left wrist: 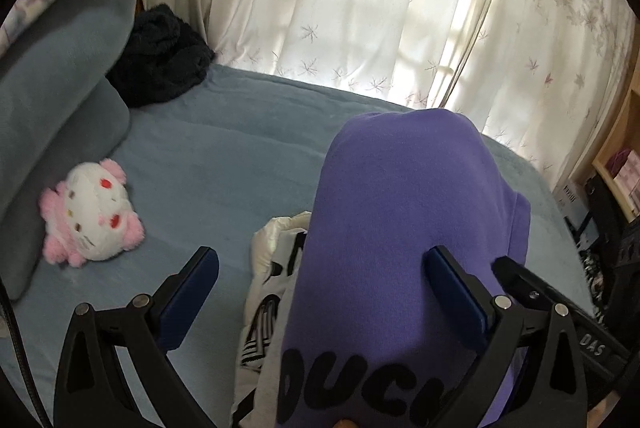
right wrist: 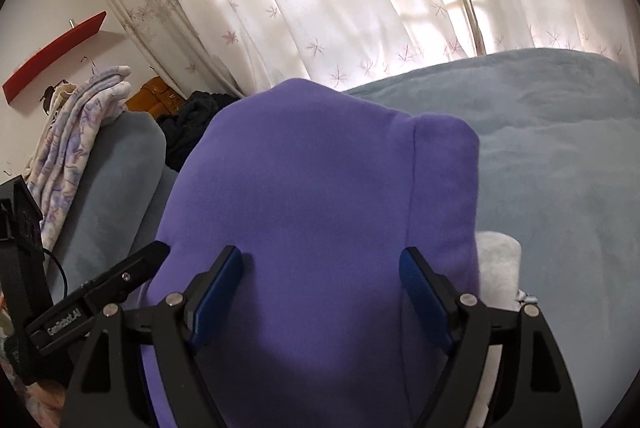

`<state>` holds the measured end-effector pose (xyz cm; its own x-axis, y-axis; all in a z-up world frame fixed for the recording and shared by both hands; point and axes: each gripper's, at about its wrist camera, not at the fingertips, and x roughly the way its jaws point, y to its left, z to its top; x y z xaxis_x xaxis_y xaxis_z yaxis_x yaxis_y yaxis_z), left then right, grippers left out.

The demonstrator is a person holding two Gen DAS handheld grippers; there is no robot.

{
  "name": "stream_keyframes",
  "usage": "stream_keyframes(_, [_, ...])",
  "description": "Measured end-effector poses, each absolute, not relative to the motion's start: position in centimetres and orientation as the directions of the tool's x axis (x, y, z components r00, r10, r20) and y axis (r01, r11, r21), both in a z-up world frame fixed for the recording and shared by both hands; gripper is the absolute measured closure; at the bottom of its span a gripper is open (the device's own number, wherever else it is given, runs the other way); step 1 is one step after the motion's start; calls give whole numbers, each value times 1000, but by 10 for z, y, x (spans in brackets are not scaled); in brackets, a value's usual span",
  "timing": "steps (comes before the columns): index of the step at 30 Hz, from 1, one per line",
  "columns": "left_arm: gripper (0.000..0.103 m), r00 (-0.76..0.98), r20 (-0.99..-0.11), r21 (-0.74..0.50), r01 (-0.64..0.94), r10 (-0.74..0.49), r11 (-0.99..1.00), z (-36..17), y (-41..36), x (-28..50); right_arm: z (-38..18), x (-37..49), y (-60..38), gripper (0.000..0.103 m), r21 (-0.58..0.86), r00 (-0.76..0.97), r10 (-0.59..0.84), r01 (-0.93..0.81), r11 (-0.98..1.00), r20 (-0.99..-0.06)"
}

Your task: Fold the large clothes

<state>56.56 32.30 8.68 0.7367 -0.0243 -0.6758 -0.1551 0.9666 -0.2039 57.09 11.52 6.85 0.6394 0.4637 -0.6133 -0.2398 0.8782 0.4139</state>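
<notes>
A folded purple sweatshirt [left wrist: 400, 212] with black letters lies on the blue-grey bed [left wrist: 208, 156], on top of a white garment with black stripes [left wrist: 276, 260]. My left gripper [left wrist: 324, 262] is open. Its right finger [left wrist: 448, 268] hovers over the purple cloth and its left finger over the sheet. In the right wrist view the purple sweatshirt [right wrist: 320, 188] fills the middle, and my right gripper [right wrist: 322, 262] stands open above it with both blue pads apart and nothing pinched. Each gripper shows at the edge of the other's view.
A white and pink plush toy [left wrist: 92, 216] sits left on the bed beside grey-blue pillows [left wrist: 60, 88]. A dark garment [left wrist: 160, 56] lies at the back by the curtain [left wrist: 360, 8]. A floral blanket [right wrist: 76, 132] drapes the pillows. A wooden shelf [left wrist: 616, 156] stands right.
</notes>
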Motion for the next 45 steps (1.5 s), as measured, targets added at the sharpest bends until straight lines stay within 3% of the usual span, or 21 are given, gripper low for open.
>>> stream_keyframes(10, [1, 722, -691, -98, -131, 27, 987, 113, 286, 526, 91, 513, 107, 22, 323, 632, 438, -296, 899, -640])
stream_keyframes(18, [1, 730, -682, -47, -102, 43, 994, 129, 240, 449, 99, 437, 83, 22, 308, 600, 452, -333, 891, -660])
stream_keyframes(30, [1, 717, -695, -133, -48, -59, 990, 155, 181, 292, 134, 296, 11, 22, 313, 554, 441, -314, 896, -706])
stream_keyframes(38, [1, 742, -665, -106, 10, -78, 994, 165, 127, 191, 164, 206, -33, 22, 269, 597, 386, -279, 922, -703])
stream_keyframes(45, [1, 753, -654, -79, 27, -72, 997, 154, 89, 135, 146, 147, -58, 22, 229, 632, 341, -255, 939, -696])
